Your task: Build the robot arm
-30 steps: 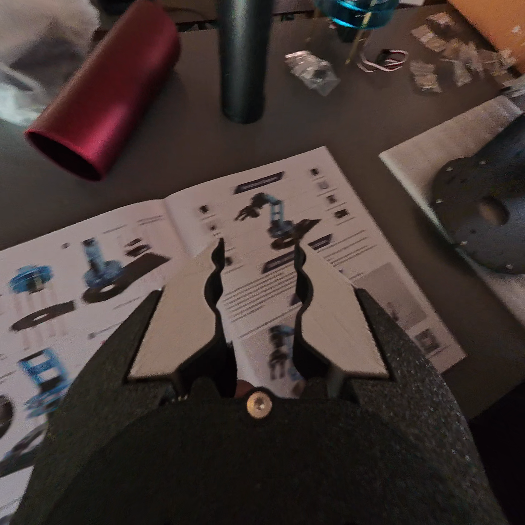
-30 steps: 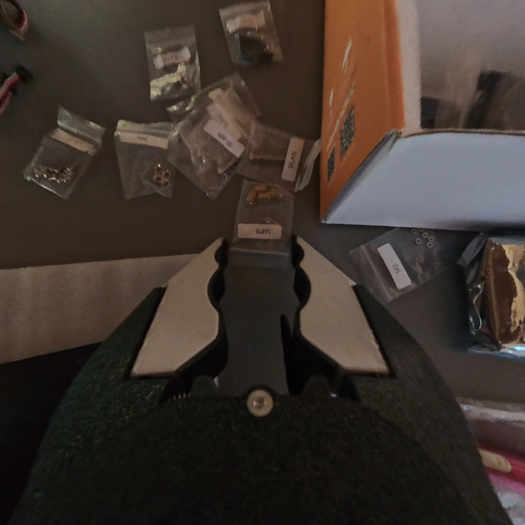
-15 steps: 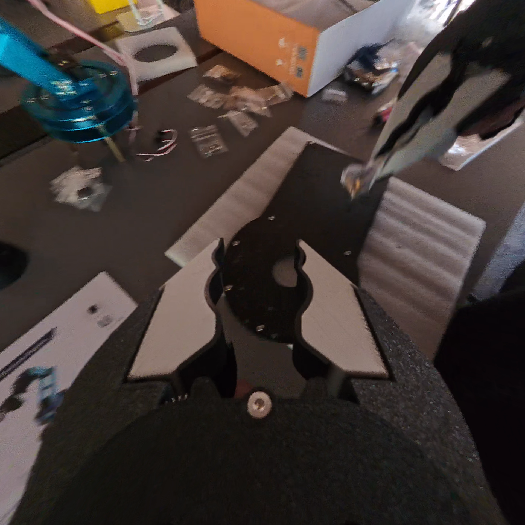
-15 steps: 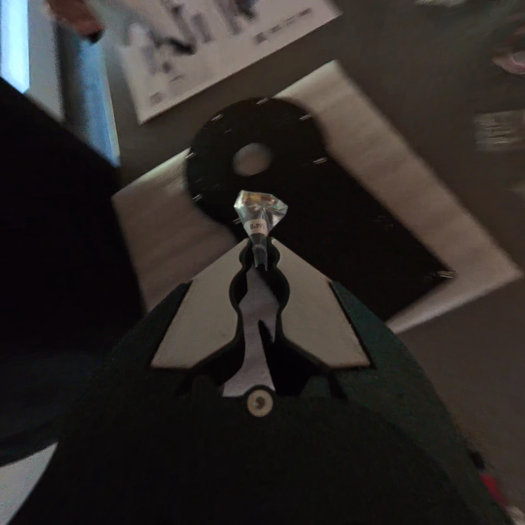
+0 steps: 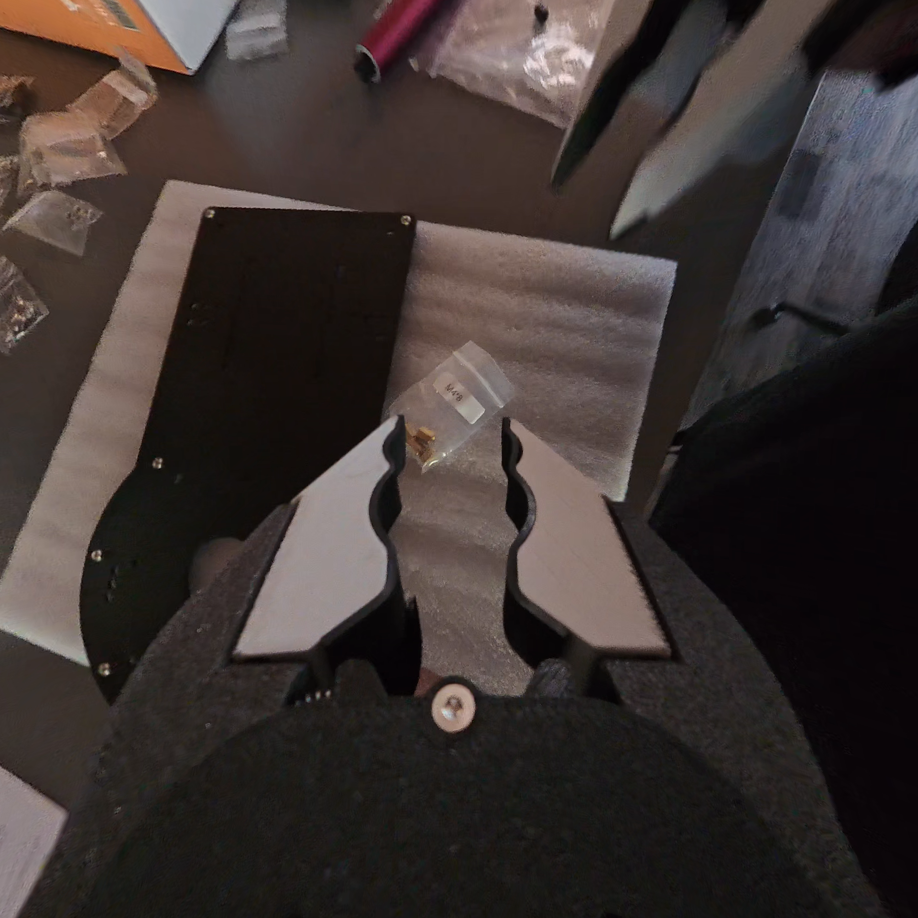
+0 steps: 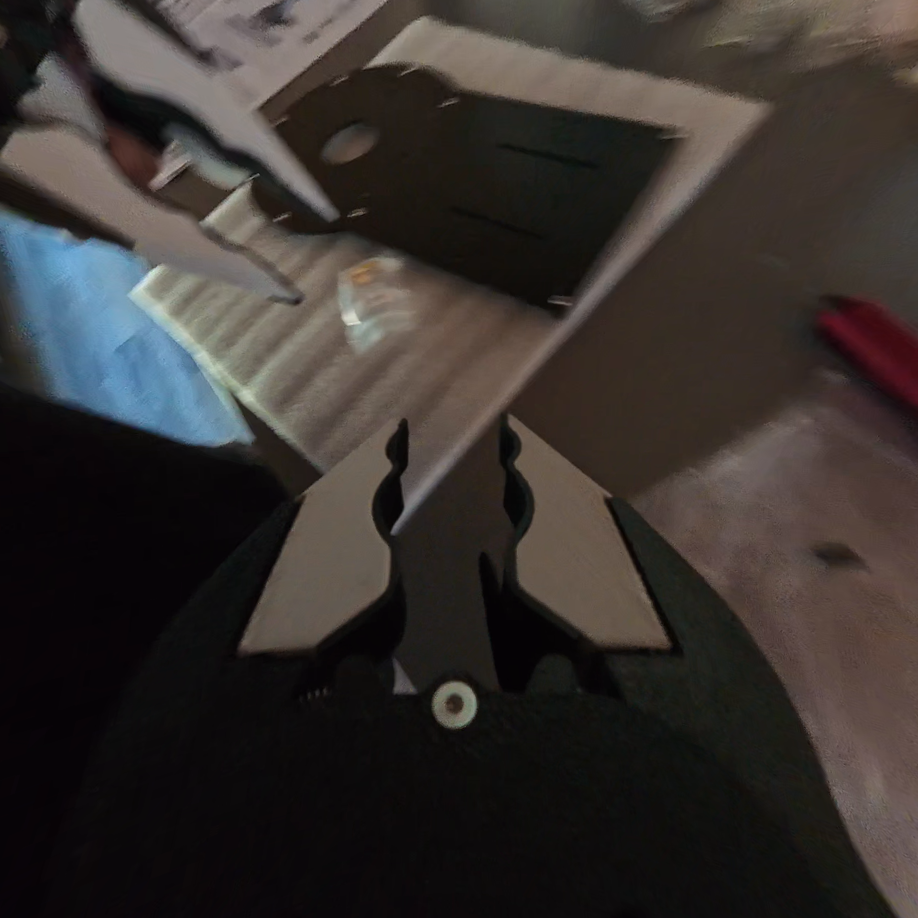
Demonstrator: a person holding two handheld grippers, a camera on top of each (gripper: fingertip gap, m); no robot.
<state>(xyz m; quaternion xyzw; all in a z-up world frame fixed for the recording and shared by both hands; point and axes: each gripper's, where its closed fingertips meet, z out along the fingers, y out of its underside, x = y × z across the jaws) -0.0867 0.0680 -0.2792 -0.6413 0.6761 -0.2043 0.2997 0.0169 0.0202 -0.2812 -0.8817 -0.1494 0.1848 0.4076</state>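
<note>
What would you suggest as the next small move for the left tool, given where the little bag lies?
Probably ease the left tool slightly forward and down, then close. Its jaws stand open, and the small clear bag lies loose on the white foam sheet just past the fingertips, beside the black plate. The right tool is open and holds nothing.

The right gripper (image 6: 452, 427) has spread its fingers, leaving the small bag (image 5: 454, 405) on the foam sheet (image 5: 546, 318).

Black grainy claw (image 5: 451, 437), grey fingers (image 5: 328, 546), silver screw (image 5: 452, 710).
</note>
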